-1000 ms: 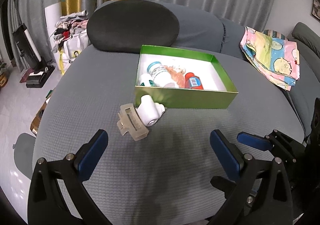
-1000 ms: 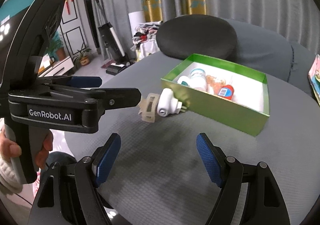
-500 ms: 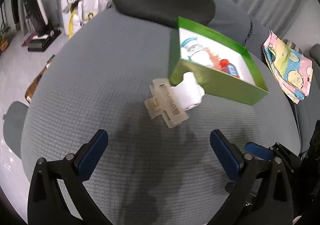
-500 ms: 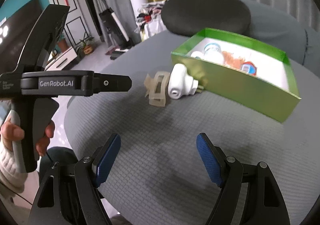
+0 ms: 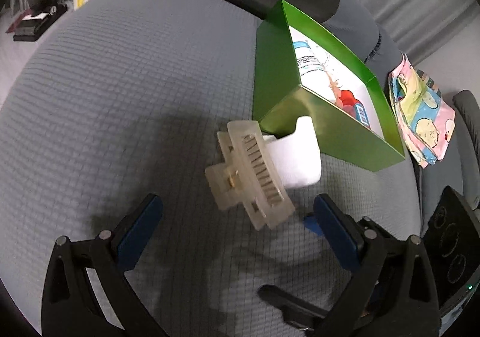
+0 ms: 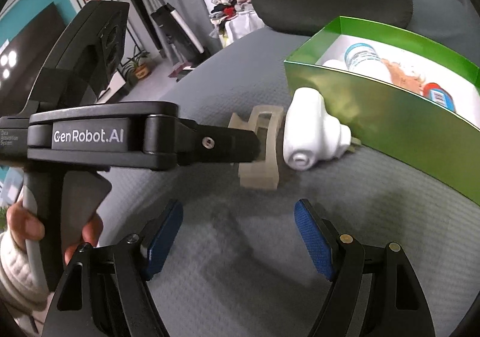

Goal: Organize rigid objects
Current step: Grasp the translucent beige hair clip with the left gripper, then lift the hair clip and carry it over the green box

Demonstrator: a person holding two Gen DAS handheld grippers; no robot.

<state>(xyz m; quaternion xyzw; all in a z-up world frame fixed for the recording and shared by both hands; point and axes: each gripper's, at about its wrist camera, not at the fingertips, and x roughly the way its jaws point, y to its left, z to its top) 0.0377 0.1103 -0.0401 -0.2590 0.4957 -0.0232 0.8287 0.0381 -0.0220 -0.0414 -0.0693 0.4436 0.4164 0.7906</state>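
Left gripper [image 5: 237,226] has closed in on the hair clip [image 5: 250,175] beside the box [image 5: 345,139], jaws wide open and empty, grasp looks next; right gripper [image 6: 238,235] open, idle

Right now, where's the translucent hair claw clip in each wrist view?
Left wrist: hair claw clip at centre, just ahead of the open left tongs.
Right wrist: clip at centre, partly behind the left tongs' tip.
Shared landmark: white plug-in device touching it, beside the green box.

The left gripper [image 5: 237,218] has closed in on the hair claw [image 5: 250,173], which now lies just at its 12 o'clock, large between the open blue pads. The right gripper [image 6: 238,235] has edged nearer too, the green box [image 6: 399,121] now at its 1 o'clock.
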